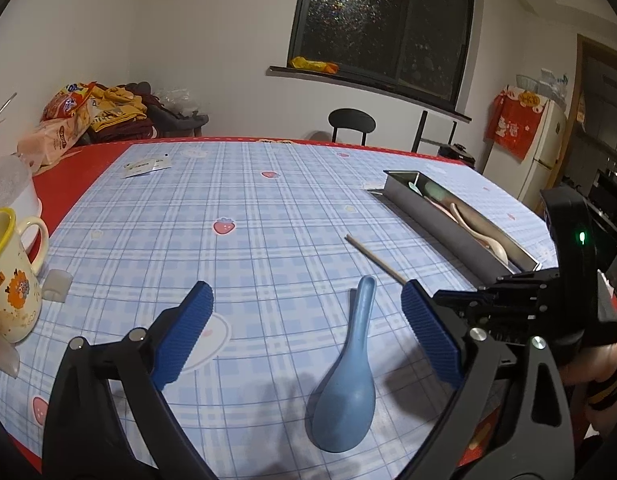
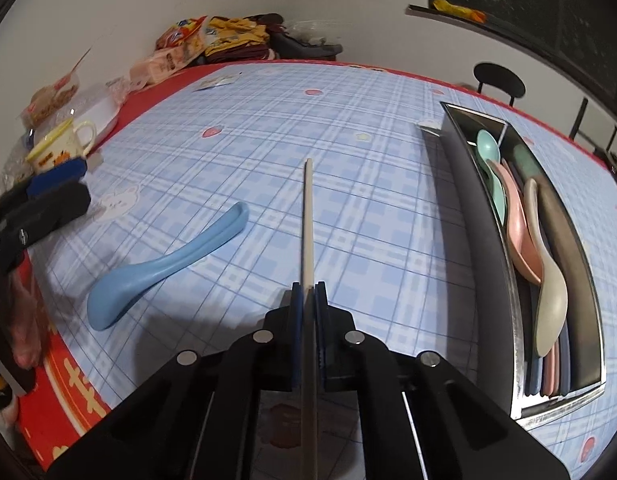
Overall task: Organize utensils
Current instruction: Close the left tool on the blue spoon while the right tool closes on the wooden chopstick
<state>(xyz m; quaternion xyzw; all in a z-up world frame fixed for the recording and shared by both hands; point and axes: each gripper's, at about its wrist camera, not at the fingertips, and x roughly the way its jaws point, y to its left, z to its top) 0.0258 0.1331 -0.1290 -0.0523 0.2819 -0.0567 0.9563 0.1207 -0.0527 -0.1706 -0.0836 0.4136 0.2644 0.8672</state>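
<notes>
Left gripper (image 1: 307,304), jaws apart, hovers over the blue spoon (image 1: 346,376). Only the right view shows the right gripper (image 2: 308,292) clamping a chopstick (image 2: 307,224) and the tray's (image 2: 484,264) spoons.

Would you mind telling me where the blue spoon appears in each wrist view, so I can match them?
Left wrist: blue spoon at lower centre, between the open left gripper fingers.
Right wrist: blue spoon at lower left, lying on the table.
Shared landmark: metal utensil tray.
</notes>
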